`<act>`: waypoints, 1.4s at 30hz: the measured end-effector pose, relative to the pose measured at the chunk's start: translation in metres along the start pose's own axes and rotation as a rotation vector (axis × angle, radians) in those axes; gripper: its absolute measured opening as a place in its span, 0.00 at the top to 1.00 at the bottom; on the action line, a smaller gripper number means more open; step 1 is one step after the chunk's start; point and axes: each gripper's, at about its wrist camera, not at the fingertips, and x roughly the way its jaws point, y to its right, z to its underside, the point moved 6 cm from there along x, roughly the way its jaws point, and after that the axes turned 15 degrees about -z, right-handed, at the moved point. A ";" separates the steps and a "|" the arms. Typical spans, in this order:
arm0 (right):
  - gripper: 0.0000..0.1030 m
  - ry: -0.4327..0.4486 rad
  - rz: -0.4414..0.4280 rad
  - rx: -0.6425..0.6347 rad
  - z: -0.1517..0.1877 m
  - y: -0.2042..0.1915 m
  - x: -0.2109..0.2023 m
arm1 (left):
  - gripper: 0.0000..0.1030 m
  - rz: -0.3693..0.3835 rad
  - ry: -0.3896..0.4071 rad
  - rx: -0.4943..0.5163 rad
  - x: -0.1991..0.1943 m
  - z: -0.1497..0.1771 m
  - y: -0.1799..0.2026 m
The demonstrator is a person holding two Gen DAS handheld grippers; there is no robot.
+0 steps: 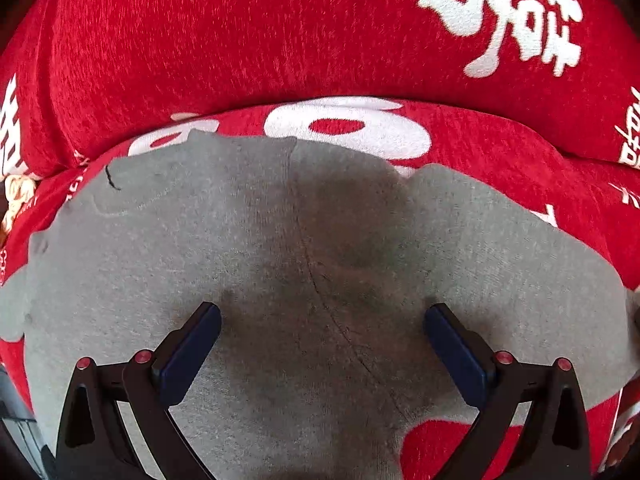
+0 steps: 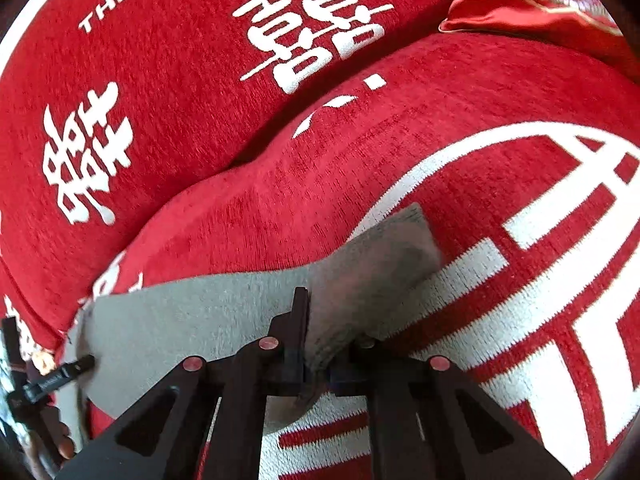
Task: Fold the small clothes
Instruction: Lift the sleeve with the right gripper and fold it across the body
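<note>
garment: small grey knit garment (image 1: 280, 240), lies spread flat on the red sofa seat cushion (image 1: 500, 148), a dark seam runs down its middle; exact garment type can't be told
garment, right view: grey cloth (image 2: 192, 312) flat at left, one end lifted and bunched toward the right tool, far corner (image 2: 404, 236) resting on the white pattern of the cushion
left tool (image 1: 322, 332): wide open, blue-padded fingers (image 1: 188, 352) well apart, nothing between them, held over the grey garment; contact with cloth can't be told
right tool (image 2: 320, 364): fingers closed together on a fold of the grey garment, cloth pinched between them and hanging below the grip
left tool seen from right view: dark fingertip (image 2: 76, 368) at the garment's left edge
surface: red chenille sofa cover with white double-happiness characters (image 2: 312, 36) and lettering "THE B..." (image 2: 108, 8)
back cushion (image 1: 240, 40): red, same fabric, upright behind the seat cushion
extra: shiny red satin pillow (image 2: 532, 4) with embroidered motif, top right in right view, behind the seat cushion
</note>
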 end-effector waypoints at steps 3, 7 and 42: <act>0.93 0.043 0.010 -0.034 -0.003 -0.012 -0.017 | 0.00 0.012 0.021 0.003 -0.007 0.003 -0.002; 0.93 0.074 0.033 -0.110 -0.009 -0.041 -0.038 | 0.00 0.039 0.035 0.003 -0.017 0.007 -0.004; 0.94 0.044 -0.056 -0.474 0.044 -0.358 -0.018 | 0.00 0.145 0.136 -0.169 -0.017 0.042 -0.196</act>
